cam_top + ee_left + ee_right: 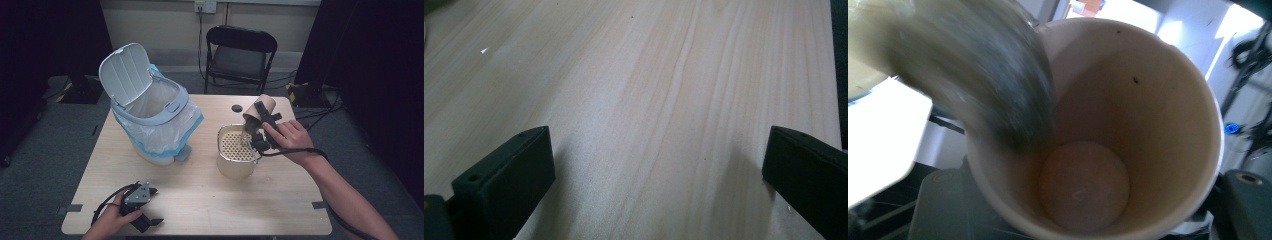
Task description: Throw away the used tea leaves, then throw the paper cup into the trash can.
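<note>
Pouring: a paper cup (260,108) is tipped mouth-down over the strainer container (235,157), and a dark stream (973,75) is seen leaving its rim.
Right gripper (263,131): its jaws are pinched on the cup wall; the grip is best kept firm, since a thin paper wall can buckle.
Cup position: it is held above the perforated insert (235,145), near the container's far right rim; the stream should be kept over the holes, not the edge.
Tilt: judged best raised gradually, so residue at the cup's bottom (1083,185) is emptied without splashing.
Left gripper (141,206): it rests on the counter (664,100) with jaws spread and nothing between them.
Bin (150,107): lid open, well apart to the left; the emptied cup is probably meant for it.
</note>
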Demonstrator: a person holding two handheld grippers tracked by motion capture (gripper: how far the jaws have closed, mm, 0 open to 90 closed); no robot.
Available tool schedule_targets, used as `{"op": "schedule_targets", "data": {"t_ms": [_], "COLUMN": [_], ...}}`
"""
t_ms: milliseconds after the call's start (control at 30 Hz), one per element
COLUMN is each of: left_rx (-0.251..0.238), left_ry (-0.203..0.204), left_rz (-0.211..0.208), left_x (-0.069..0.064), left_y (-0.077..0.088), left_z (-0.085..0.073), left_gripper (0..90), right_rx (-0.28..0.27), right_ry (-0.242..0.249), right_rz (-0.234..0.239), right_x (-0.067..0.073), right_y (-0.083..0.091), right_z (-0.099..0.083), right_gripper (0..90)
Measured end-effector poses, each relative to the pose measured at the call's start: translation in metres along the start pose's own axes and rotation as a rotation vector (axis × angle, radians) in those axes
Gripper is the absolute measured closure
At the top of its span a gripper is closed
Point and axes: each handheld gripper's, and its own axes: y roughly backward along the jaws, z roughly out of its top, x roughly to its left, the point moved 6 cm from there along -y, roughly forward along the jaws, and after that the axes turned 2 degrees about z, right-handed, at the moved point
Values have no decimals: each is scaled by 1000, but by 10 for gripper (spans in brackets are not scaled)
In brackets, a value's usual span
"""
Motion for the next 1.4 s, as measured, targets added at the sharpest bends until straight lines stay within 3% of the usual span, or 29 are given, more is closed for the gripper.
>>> {"op": "schedule_targets", "data": {"t_ms": [33,133,233,433,500,733,800,867,900,933,1033,1267,1400], "left_rx": [0,0,1,-2,1,0,1,0,0,-2,-1,-4,-2], "left_ry": [0,0,0,1,0,0,0,0,0,1,-1,-1,-1], "left_rz": [-1,-1,-1,2,-1,-2,-1,-3,-2,-1,-1,0,-1], "left_x": [0,0,0,0,0,0,0,0,0,0,0,0,0], "left_y": [0,0,0,0,0,0,0,0,0,0,0,0,0], "left_z": [0,0,0,0,0,0,0,0,0,0,0,0,0], "left_gripper": [0,0,0,0,0,0,0,0,0,0,0,0,0], "right_rx": [10,14,-1,-47,-52,-99,-116,-142,-151,-157,-166,-167,-185], "right_ry": [41,47,-20,-379,-478,-752,-849,-930,-986,-1015,-1072,-1098,-1172], "right_rz": [-40,-57,-7,209,306,475,568,610,659,667,704,739,783], "right_x": [-3,-10,-12,-7,-3,1,4,4,5,5,3,2,2], "right_y": [1,3,1,-7,-11,-20,-22,-24,-25,-25,-26,-28,-30], "right_z": [0,0,-2,-14,-17,-21,-19,-18,-17,-17,-16,-16,-15], "right_gripper": [316,316,315,309,307,301,300,298,297,295,293,291,291]}}
